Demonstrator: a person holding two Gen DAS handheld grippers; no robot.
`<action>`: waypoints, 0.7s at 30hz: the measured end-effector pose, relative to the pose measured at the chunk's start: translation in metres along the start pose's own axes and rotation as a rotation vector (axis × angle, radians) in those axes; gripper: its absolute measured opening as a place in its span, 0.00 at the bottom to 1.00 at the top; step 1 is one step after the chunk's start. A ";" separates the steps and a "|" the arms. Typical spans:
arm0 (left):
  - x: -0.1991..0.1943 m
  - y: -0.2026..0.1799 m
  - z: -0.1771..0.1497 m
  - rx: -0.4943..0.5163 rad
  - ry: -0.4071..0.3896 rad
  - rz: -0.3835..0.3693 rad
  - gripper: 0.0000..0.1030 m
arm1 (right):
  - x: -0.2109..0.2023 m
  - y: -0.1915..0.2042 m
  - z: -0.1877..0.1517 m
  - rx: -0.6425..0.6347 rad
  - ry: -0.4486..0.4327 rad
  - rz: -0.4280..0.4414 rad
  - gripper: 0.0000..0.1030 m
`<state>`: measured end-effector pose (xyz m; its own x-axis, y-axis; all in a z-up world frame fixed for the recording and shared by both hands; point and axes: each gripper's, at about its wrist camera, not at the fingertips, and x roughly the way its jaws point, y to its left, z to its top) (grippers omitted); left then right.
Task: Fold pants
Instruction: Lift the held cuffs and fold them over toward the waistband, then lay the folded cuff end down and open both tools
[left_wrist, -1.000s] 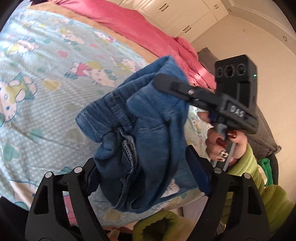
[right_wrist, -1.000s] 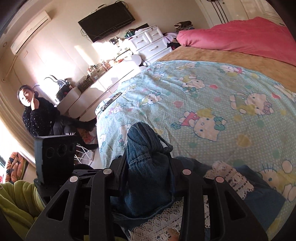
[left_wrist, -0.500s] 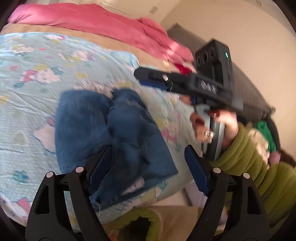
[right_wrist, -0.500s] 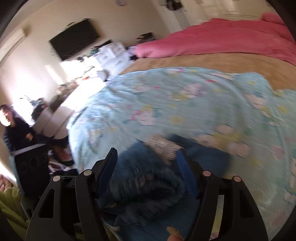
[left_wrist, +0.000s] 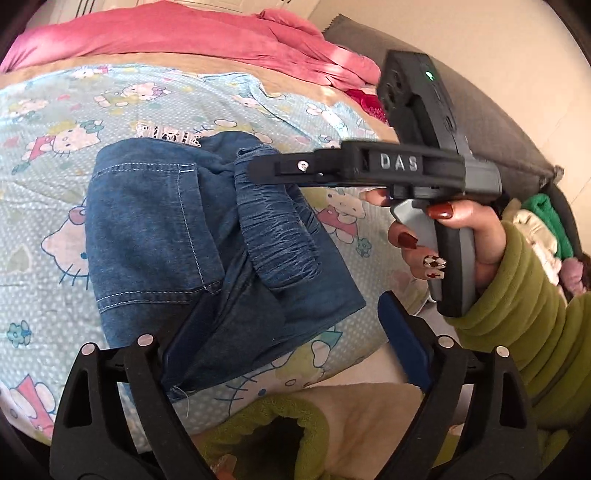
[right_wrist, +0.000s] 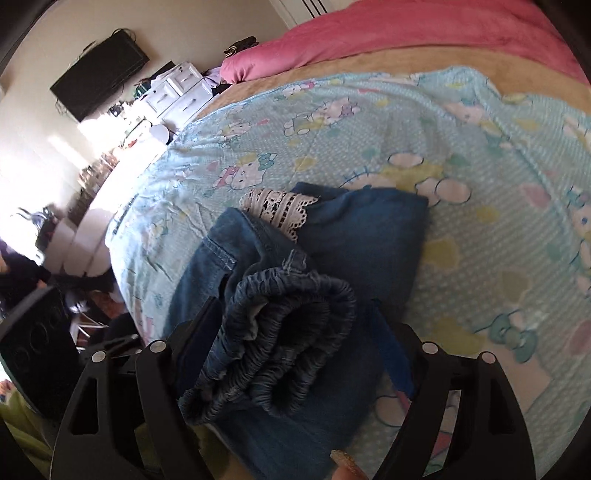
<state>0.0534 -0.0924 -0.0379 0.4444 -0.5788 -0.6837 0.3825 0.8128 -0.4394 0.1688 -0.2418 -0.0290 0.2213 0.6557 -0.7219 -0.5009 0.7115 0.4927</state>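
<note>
Folded denim pants (left_wrist: 207, 243) lay on the patterned bedspread (left_wrist: 48, 291) as the left gripper (left_wrist: 291, 343) and right gripper (right_wrist: 295, 332) spread their jaws, gripping nothing; the bunched waistband (right_wrist: 280, 332) looked liable to unroll.

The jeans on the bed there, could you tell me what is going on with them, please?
A person with handheld tongs in each hand is folding jeans on a cartoon-print sheet. The jeans lie bundled near the bed's edge, elastic waistband bunched on top, lace trim poking out behind. The left tongs and right tongs are both opening, the denim lying loose between their pads.
</note>
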 end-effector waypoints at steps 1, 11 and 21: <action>0.001 0.001 -0.001 -0.001 0.001 0.002 0.81 | 0.002 0.002 0.000 -0.003 0.004 -0.006 0.76; -0.008 0.008 -0.003 -0.032 -0.014 -0.005 0.81 | 0.001 -0.005 -0.002 0.012 -0.018 -0.015 0.34; -0.062 0.026 -0.005 -0.064 -0.109 0.030 0.88 | -0.049 0.003 -0.010 -0.016 -0.151 -0.076 0.63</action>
<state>0.0313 -0.0347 -0.0098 0.5418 -0.5553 -0.6309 0.3166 0.8302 -0.4588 0.1479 -0.2744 0.0035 0.3820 0.6312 -0.6750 -0.4907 0.7575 0.4306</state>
